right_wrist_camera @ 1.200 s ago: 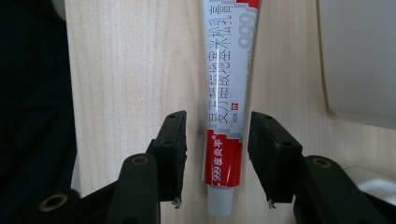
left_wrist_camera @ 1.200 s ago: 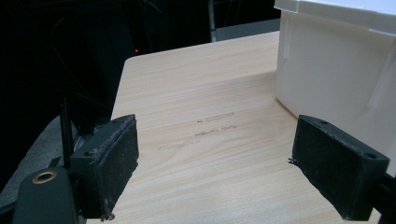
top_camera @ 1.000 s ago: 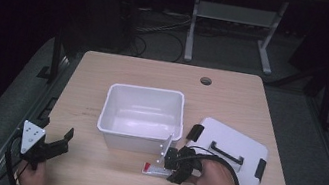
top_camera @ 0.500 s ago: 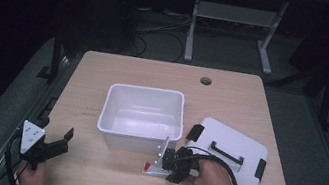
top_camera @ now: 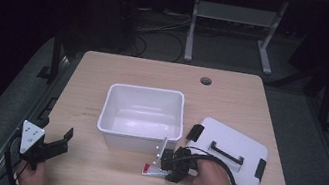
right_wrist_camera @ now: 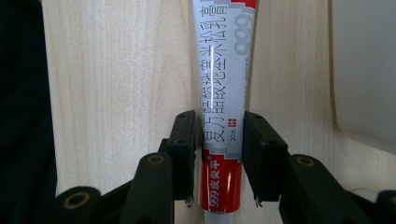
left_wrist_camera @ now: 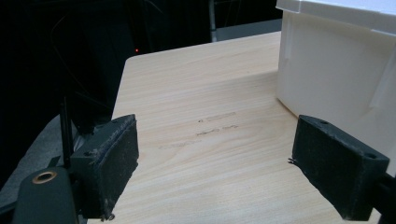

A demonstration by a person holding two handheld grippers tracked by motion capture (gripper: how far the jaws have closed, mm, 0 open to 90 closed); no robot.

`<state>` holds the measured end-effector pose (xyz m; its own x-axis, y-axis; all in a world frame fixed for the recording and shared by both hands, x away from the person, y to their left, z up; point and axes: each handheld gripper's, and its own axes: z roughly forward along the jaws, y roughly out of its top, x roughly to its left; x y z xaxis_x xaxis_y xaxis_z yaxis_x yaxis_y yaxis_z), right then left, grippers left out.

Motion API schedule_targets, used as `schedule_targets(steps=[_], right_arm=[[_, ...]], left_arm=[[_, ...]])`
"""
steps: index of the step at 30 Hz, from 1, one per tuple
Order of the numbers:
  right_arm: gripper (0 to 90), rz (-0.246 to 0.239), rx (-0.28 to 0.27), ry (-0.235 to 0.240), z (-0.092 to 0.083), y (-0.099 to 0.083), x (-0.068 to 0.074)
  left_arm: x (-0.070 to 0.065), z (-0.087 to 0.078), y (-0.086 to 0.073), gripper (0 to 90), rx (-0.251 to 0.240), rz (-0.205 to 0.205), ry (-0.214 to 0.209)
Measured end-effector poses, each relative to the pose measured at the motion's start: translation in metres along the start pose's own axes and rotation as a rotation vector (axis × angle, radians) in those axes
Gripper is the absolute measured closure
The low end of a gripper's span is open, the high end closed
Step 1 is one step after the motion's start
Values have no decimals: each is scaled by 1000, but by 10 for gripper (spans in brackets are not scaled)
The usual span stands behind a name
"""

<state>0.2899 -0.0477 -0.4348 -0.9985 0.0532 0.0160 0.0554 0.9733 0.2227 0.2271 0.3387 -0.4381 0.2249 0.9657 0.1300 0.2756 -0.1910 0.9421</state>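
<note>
A light wooden bench [top_camera: 87, 176] is seen from above, with a round hole [top_camera: 206, 81] near its far edge. A white open bin [top_camera: 142, 118] stands near the middle of the bench. Just to its right a white lid [top_camera: 231, 153] with a dark handle and black latches lies flat on the bench.

The right tongs [top_camera: 168, 165] are held by the right hand [top_camera: 209, 177] at the near edge of the bench, just in front of the bin. In the right gripper view the right tongs [right_wrist_camera: 219, 158] are seen closed on a tube [right_wrist_camera: 224, 93] printed in white, grey and red with Chinese characters and the figures 999. The tube is gripped on both sides near its red end, and its long body extends away from the jaws over the bench surface. In the high view the tube [top_camera: 152, 170] is seen beside the front wall of the bin, its red end low near the bench.

The left tongs [top_camera: 52, 147] are held by the left hand [top_camera: 31, 177] at the near left corner of the bench, well apart from the bin. In the left gripper view the left tongs [left_wrist_camera: 215, 163] are seen wide open with nothing between the jaws; bare bench lies beneath them, and the bin wall [left_wrist_camera: 336, 70] stands to the right.
</note>
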Motion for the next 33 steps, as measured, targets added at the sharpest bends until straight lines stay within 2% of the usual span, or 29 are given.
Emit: schedule_targets(steps=[28, 33], right_arm=[[697, -16, 14, -10, 2, 2, 0], [703, -42, 21, -20, 1, 3, 2]], left_arm=[[0, 0, 0, 138, -3, -1, 0], [0, 0, 0, 138, -3, -1, 0]])
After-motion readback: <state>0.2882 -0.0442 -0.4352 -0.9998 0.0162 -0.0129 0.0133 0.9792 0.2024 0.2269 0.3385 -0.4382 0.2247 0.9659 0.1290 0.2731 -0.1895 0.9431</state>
